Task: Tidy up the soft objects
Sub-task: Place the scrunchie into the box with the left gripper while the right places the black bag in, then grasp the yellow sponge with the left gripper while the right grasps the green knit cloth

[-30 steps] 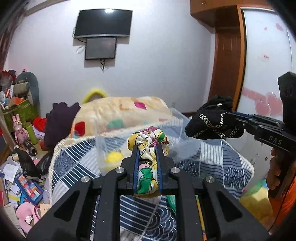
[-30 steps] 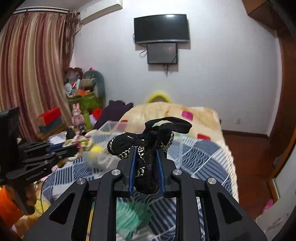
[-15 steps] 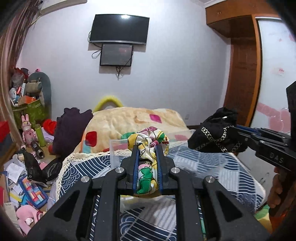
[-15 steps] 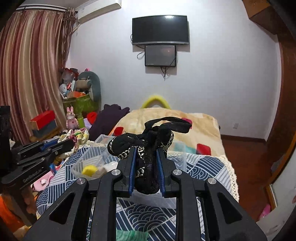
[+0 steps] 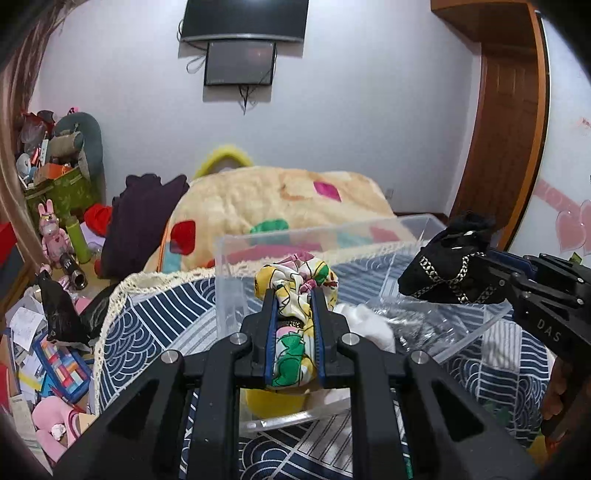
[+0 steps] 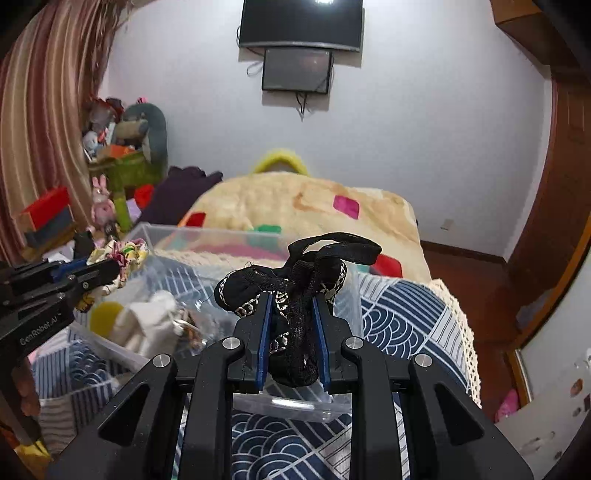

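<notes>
Both grippers have moved closer over the clear bin (image 5: 325, 236): left gripper (image 5: 293, 291) clamps the floral scrunchie (image 5: 295, 273), right gripper (image 6: 290, 299) clamps the black scrunchie (image 6: 295, 280); dropping in likely follows.

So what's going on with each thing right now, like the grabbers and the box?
left gripper: shut on the flowery scrunchie, above the box.
right gripper: shut on the black scrunchie, above the box.
clear plastic box: open, no lid, on the bed.
white soft thing: lying inside the box.
wall screens: dark.
</notes>
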The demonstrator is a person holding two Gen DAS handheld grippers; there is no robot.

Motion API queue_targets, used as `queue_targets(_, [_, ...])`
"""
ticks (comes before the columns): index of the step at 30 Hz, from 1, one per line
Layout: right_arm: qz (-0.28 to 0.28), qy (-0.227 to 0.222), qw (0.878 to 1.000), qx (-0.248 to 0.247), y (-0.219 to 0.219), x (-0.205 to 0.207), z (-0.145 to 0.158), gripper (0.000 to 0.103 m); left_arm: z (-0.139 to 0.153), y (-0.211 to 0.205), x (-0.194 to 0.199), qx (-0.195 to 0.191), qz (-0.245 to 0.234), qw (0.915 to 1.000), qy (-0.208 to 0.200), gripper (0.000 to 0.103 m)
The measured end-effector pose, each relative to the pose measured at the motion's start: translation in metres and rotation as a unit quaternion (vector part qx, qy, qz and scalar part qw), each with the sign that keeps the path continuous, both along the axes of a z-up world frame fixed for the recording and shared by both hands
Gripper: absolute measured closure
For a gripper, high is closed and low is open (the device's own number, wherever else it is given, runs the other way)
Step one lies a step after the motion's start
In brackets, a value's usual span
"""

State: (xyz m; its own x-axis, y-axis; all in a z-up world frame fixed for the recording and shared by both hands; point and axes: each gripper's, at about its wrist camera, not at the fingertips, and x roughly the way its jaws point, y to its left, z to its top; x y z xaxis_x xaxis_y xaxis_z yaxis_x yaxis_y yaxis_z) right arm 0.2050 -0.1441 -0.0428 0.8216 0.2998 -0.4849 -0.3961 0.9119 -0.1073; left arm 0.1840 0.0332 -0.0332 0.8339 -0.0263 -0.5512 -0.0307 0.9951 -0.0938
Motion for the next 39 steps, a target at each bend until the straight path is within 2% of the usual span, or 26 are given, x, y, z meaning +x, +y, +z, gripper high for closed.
queue_targets(4, [0.004, 0.020, 1.000, -0.009, 0.002, 0.006, -0.009, 0.084, -0.010, -0.001, 0.010, 0.000, -0.006, 0.9999, 0.013, 0.086])
queue_targets(10, [0.012, 0.033, 0.999, -0.005, -0.001, 0.006, -0.006, 0.080, -0.016, -0.003, 0.015, -0.001, 0.001, 0.9999, 0.016, 0.075])
queue_targets(13, [0.016, 0.039, 0.999, -0.006, -0.001, 0.005, -0.008, 0.066, -0.016, -0.003, 0.011, -0.001, 0.005, 0.9999, 0.014, 0.065])
queue_targets(15, [0.024, 0.043, 0.999, -0.003, -0.003, 0.004, -0.008, 0.046, -0.015, -0.004, 0.007, -0.002, 0.002, 0.9999, 0.015, 0.058])
queue_targets(19, [0.029, 0.037, 0.999, -0.003, -0.005, -0.001, -0.006, 0.042, -0.011, -0.003, -0.005, -0.006, -0.004, 0.9999, 0.012, 0.056])
queue_targets(21, [0.034, 0.038, 0.999, -0.003, -0.005, -0.004, -0.004, 0.032, -0.007, -0.005, -0.012, -0.003, -0.004, 1.0000, 0.006, 0.045])
queue_targets(22, [0.036, 0.036, 0.999, -0.005, -0.005, -0.008, -0.003, 0.030, -0.005, -0.006, -0.015, -0.001, -0.004, 1.0000, 0.002, 0.043])
queue_targets(27, [0.042, 0.017, 0.999, 0.002, -0.011, -0.025, 0.007, 0.020, 0.008, -0.016, -0.034, 0.018, -0.015, 0.9996, -0.013, 0.040])
queue_targets(35, [0.038, -0.012, 0.999, 0.031, -0.029, -0.052, 0.023, 0.017, 0.025, -0.040, -0.076, 0.036, -0.038, 0.9980, -0.036, 0.031])
queue_targets(39, [0.033, -0.020, 0.999, 0.039, -0.042, -0.067, 0.024, 0.017, 0.026, -0.051, -0.094, 0.028, -0.055, 0.9974, -0.037, 0.029])
